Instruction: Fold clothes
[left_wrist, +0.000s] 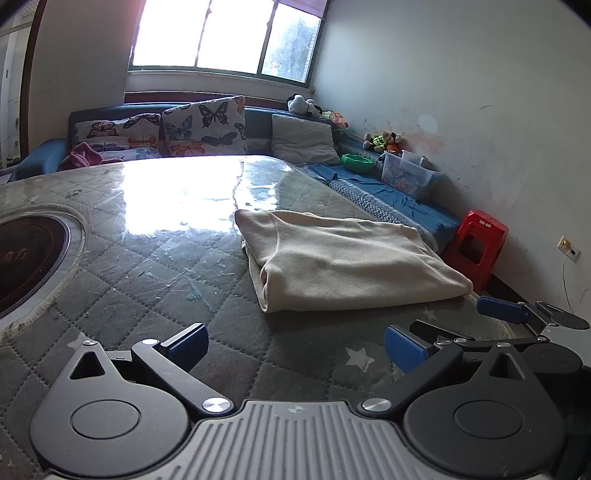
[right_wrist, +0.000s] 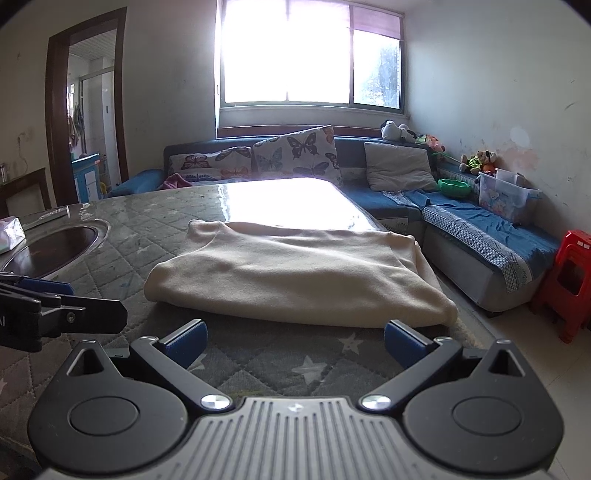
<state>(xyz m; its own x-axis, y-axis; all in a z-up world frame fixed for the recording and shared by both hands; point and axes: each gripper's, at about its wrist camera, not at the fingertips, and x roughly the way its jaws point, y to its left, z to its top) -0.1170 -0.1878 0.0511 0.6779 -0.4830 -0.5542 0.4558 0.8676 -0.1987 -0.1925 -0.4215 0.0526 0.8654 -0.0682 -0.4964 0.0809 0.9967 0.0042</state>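
Cream garment lying folded into a compact rectangle on the quilted table cover, at centre frame in the right wrist view and right of centre in the left wrist view. Left gripper and right gripper, both at lower frame, have their jaws spread wide and empty; each sits just short of the garment's near edge without touching it.

Step in hand, judged: the folding appears complete or one fold short of it. A further fold would call for both grippers to pinch the near edge at its two corners and carry it over to the far edge.

Containers: a clear plastic bin on the blue sofa at right, contents indistinct; beside it a green bowl, contents not visible.
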